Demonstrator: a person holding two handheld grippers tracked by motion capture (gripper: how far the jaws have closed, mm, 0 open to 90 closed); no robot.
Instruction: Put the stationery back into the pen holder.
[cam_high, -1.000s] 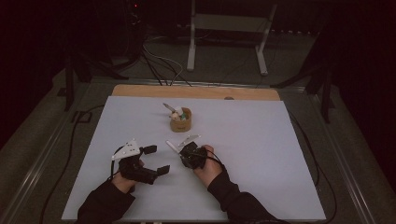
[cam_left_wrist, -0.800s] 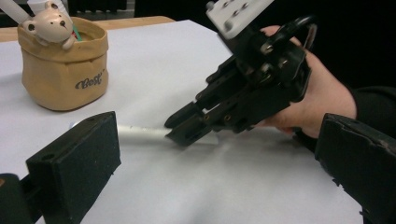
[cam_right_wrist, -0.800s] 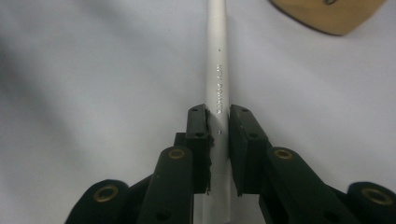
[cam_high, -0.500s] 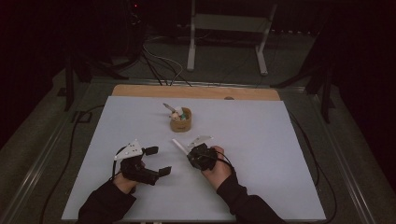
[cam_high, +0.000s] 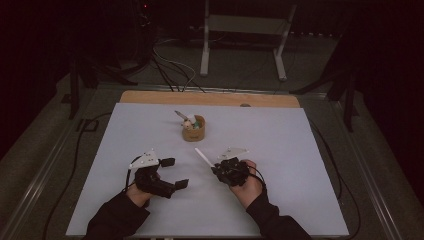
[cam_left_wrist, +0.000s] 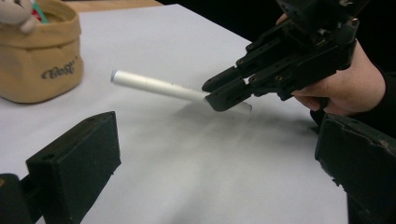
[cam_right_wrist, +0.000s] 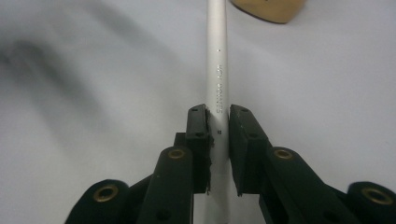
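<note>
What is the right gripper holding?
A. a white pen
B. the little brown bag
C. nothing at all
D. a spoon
A: the right gripper has its jaws shut on a white pen, which sticks out toward the brown bag.

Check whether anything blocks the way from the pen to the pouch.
Nothing visible does. The right hand-held gripper holds the white pen above the sheet, tip toward the tan pouch. Bare sheet lies between; the left hand-held gripper sits off to the side.
</note>
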